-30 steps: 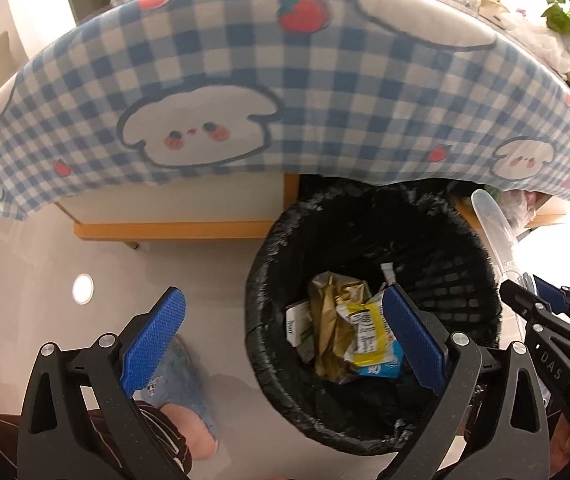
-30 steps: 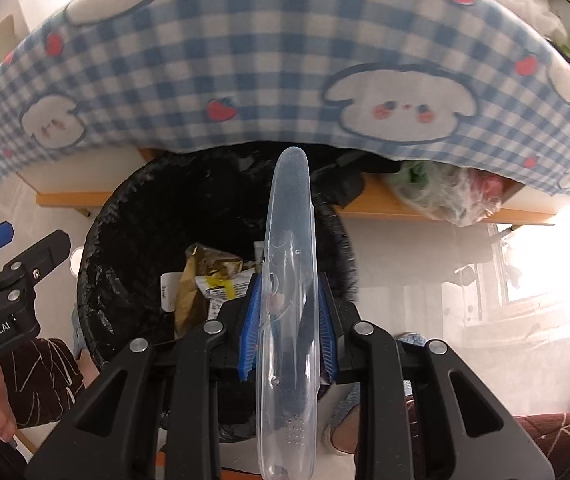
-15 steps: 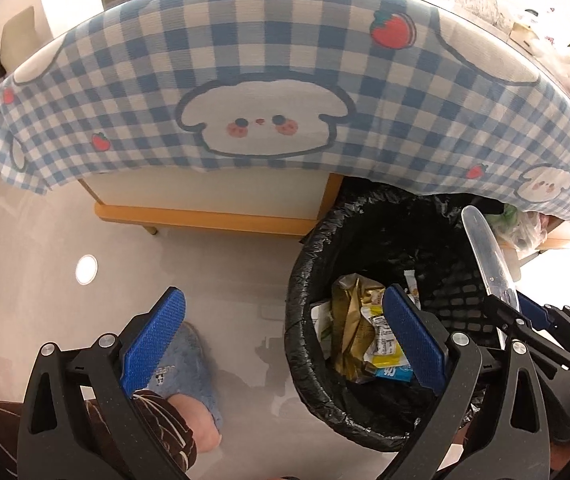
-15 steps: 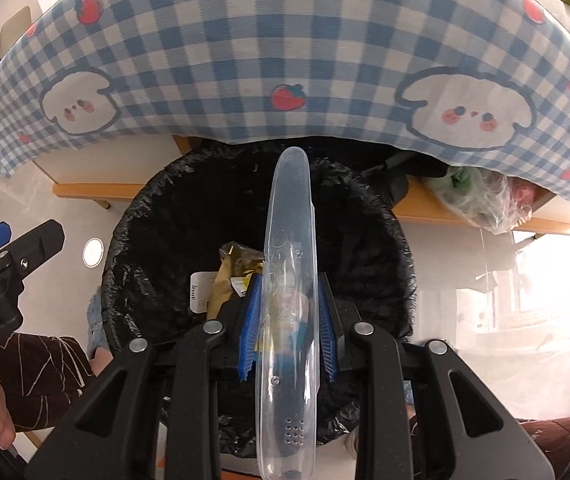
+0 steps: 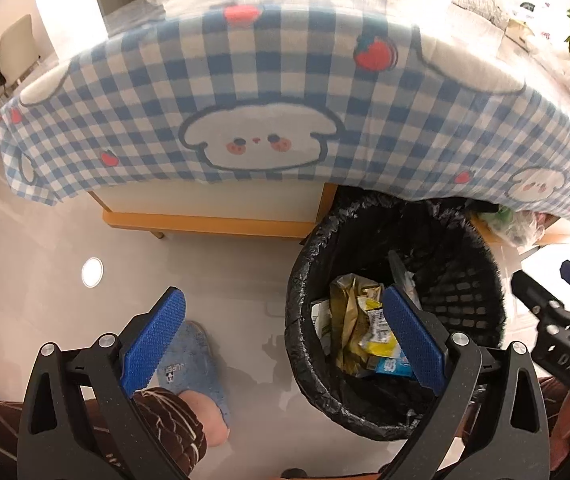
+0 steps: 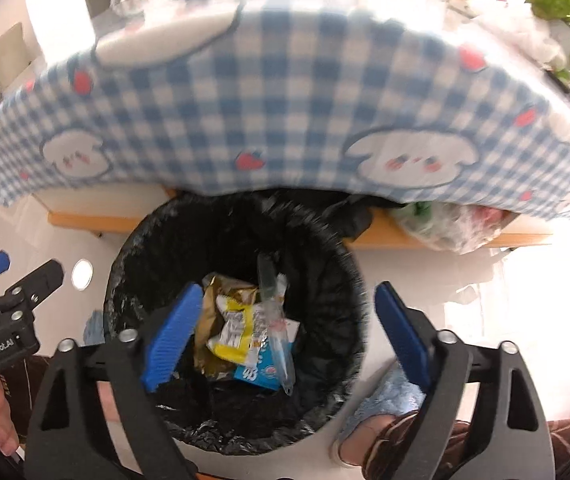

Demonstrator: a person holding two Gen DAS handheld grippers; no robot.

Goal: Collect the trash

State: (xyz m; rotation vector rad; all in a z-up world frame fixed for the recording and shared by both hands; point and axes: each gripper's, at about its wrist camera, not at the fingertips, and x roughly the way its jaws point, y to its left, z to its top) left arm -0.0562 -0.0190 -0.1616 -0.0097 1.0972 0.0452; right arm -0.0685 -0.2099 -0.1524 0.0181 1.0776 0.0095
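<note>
Now both claws gape with nothing in them: the right claw [image 6: 285, 332] hangs over the black-lined bin [image 6: 125, 264], where the clear plastic piece [image 6: 275, 320] lies on wrappers [image 6: 233, 328]; the left claw [image 5: 285, 340] hangs beside it. Best lift straight up, clear of the liner, before heading for the worktop [image 5: 221, 224].

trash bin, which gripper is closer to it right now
Right. The right gripper hangs open directly over the trash bin; the left gripper, also open, sits off to its left, over the floor and the bin's rim.
</note>
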